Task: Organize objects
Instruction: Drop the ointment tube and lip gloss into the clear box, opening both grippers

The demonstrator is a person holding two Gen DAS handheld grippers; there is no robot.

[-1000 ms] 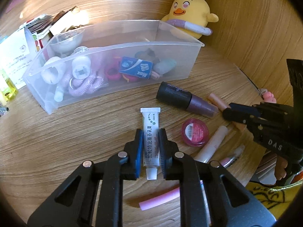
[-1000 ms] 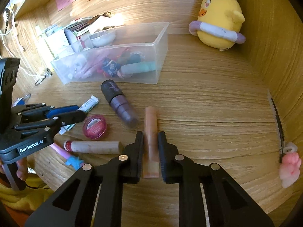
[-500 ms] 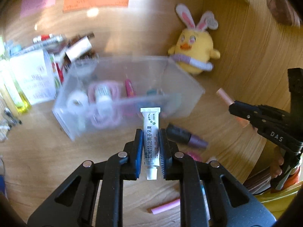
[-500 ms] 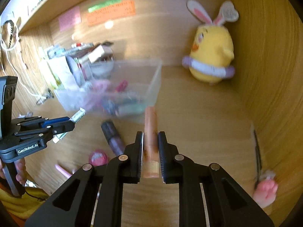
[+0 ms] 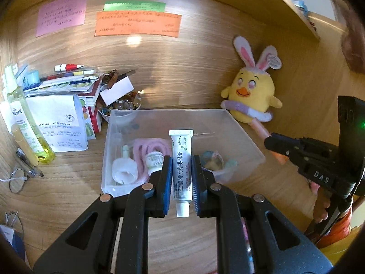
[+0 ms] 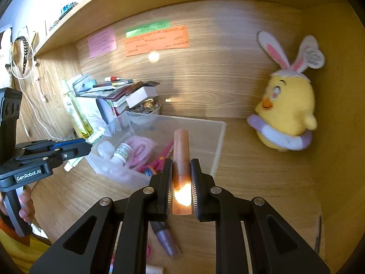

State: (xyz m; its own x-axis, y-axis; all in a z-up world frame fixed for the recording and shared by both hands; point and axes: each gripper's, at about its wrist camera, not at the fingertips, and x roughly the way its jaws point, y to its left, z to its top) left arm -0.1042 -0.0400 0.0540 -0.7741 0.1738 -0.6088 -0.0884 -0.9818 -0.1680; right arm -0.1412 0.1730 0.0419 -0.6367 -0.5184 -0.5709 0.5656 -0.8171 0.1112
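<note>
My left gripper [image 5: 181, 173] is shut on a white ointment tube [image 5: 181, 159] and holds it in the air just in front of the clear plastic bin [image 5: 246, 137]. My right gripper [image 6: 181, 180] is shut on a peach lip-gloss tube [image 6: 181, 146] and holds it raised near the bin's [image 6: 219, 137] right front corner. The bin holds a pink cord [image 5: 146, 150], small white bottles [image 5: 124, 169] and other small items. In the left wrist view the right gripper [image 5: 273, 143] with its peach tube is at the right. In the right wrist view the left gripper [image 6: 84, 147] is at the left.
A yellow chick plush [image 5: 251, 98] sits at the back right corner. A stack of papers and boxes [image 5: 59, 105], a bowl of beads [image 5: 121, 107] and a yellow bottle [image 5: 29, 125] stand left of the bin. A purple tube [image 6: 165, 242] lies on the desk below my right gripper.
Both grippers lifted their tubes off the desk and rose toward the bin. The desk items have dropped out of the left view.
</note>
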